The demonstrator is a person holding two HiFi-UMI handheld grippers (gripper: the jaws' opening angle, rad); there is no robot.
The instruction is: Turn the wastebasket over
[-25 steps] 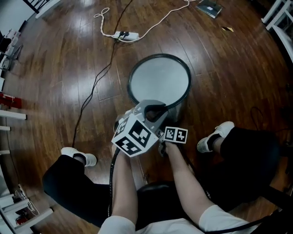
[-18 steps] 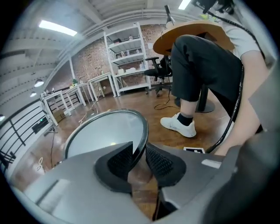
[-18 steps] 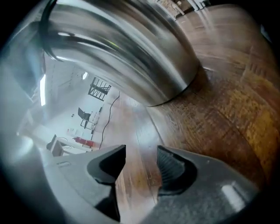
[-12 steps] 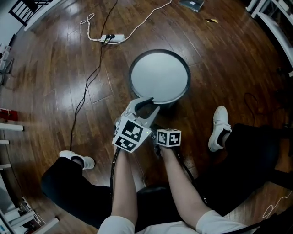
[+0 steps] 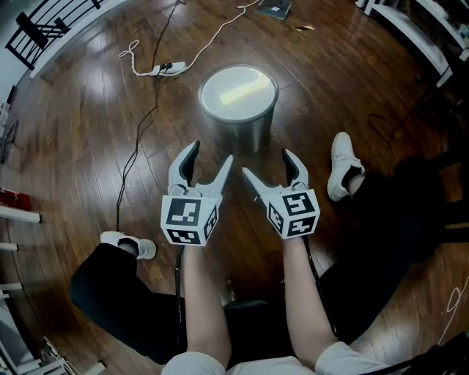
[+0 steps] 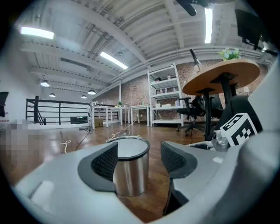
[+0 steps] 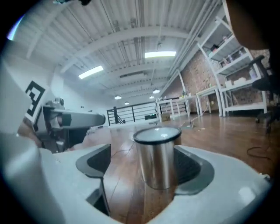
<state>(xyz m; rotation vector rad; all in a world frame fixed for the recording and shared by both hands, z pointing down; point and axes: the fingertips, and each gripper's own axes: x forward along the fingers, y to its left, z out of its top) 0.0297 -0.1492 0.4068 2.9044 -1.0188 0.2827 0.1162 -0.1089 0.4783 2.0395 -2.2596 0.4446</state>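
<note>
Both forearms [image 5: 201,293] are reaching forward side by side, left tongs [image 5: 211,154] and right tongs [image 5: 266,162] opening wide and empty, wastebasket [image 5: 238,99] standing apart on the floor [image 5: 88,132], its far side hidden.

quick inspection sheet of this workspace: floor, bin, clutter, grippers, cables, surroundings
surface: glossy dark wooden floor
job's things: steel wastebasket stands on the floor, a flat pale end with a dark rim facing up
clutter: flat dark item and small yellow scrap beyond the wastebasket
grippers: left gripper and right gripper both opening, nothing between the jaws, apart from the wastebasket
cables: power strip with white cord; black cable running across the floor
surroundings: black railing, white shelving, round table
</note>
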